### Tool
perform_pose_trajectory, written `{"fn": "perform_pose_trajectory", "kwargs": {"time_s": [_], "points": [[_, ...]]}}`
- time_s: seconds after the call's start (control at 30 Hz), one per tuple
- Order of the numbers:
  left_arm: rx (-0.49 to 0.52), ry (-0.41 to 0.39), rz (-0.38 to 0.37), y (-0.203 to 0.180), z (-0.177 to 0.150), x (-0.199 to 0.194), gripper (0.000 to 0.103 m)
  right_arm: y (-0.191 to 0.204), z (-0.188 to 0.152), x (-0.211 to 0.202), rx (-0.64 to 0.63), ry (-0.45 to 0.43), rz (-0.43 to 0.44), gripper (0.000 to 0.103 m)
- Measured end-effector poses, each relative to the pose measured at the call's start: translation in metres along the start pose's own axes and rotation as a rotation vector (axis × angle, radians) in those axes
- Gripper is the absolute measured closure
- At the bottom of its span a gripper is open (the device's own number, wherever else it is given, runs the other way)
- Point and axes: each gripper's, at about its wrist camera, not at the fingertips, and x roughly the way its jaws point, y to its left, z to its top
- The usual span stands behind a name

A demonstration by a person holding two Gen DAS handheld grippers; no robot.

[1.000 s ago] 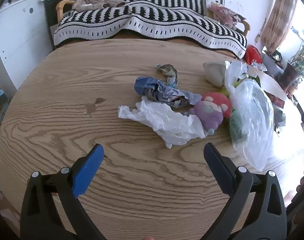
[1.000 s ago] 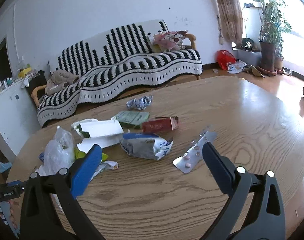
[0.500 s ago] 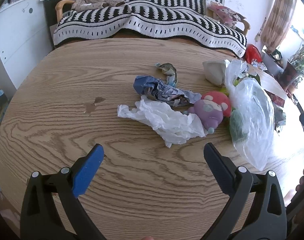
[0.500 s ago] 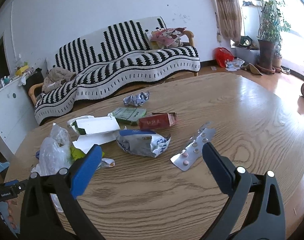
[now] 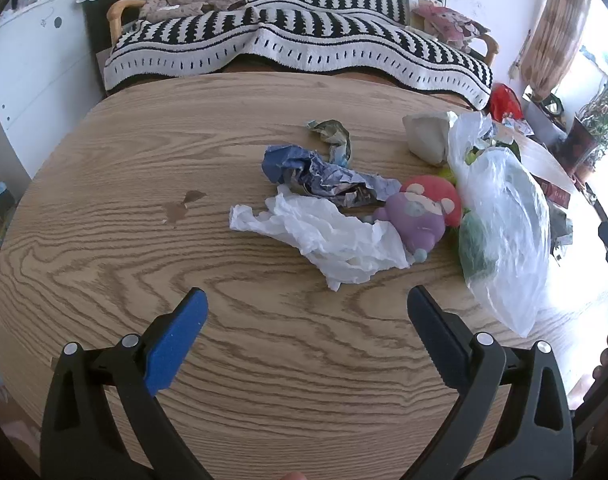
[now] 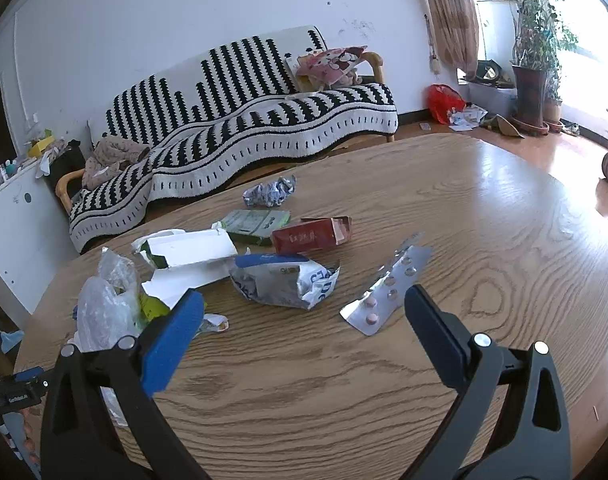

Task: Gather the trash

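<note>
Living room; striped sofa (image 6: 240, 120) behind a round wooden bench (image 5: 184, 264), potted plant (image 6: 531, 60) by the bright window.

Left tool (image 5: 305, 312): released, jaws spread wide, nothing between them, hovering over bare wood near the bench's near edge. Ahead of it, toward the bench centre, the trash cluster:
- white tissue (image 5: 335, 236), crumpled, long axis running from the centre toward the near-right edge.
- blue wrapper (image 5: 323, 178), crumpled, just behind the tissue and touching it, long axis roughly parallel to the far edge.
- small twisted wrapper (image 5: 333, 136) behind that, toward the far edge.
- purple-and-red toy (image 5: 423, 210) touching the tissue's right end.
- clear bag (image 5: 507, 216) at the right edge, long axis near-to-far, some green contents inside.

Right tool (image 6: 304, 312): released, jaws wide apart, empty, above the bench. Ahead of it:
- blister pack (image 6: 383, 292), flat, long axis diagonal, pointing from the near edge up toward the far right; several pink pills visible.
- foil pouch (image 6: 284, 280), crumpled, mid-bench, just beside the pack.
- red box (image 6: 309, 234), open at its right end, long axis parallel to the far edge.
- green packet (image 6: 256, 222) touching the red box.
- white carton (image 6: 188, 252), torn open.
- silver wrapper (image 6: 270, 192) nearest the far edge.
</note>
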Motion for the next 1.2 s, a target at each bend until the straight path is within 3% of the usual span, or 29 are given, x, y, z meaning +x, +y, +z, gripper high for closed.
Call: {"fn": "perform_pose_trajectory", "kwargs": {"time_s": [0.23, 0.43, 0.6, 0.73, 0.93, 1.07, 1.2], "points": [[0.011, 0.011, 0.013, -0.003, -0.002, 0.002, 0.006, -0.009, 0.001, 0.003, 0.034, 0.0, -0.04, 0.006], [0.015, 0.039, 0.064, -0.004, 0.001, 0.013, 0.006, -0.024, 0.0, 0.011, -0.01, 0.043, -0.186, 0.006], [0.001, 0.072, 0.021, -0.012, 0.005, 0.019, 0.006, -0.033, -0.004, 0.019, 0.012, 0.084, -0.188, 0.006], [0.001, 0.067, 0.027, -0.019, 0.013, 0.022, 0.006, -0.027, 0.002, 0.025, -0.001, 0.09, -0.199, 0.006], [-0.013, 0.074, 0.057, -0.019, 0.026, 0.034, 0.006, -0.03, 0.019, 0.041, -0.002, 0.085, -0.283, 0.006], [-0.016, 0.101, 0.041, -0.019, 0.027, 0.044, 0.006, -0.039, 0.019, 0.057, 0.06, 0.139, -0.248, 0.006], [-0.021, 0.121, 0.037, -0.016, 0.026, 0.049, 0.006, -0.039, 0.02, 0.057, 0.064, 0.134, -0.246, 0.006]]}}
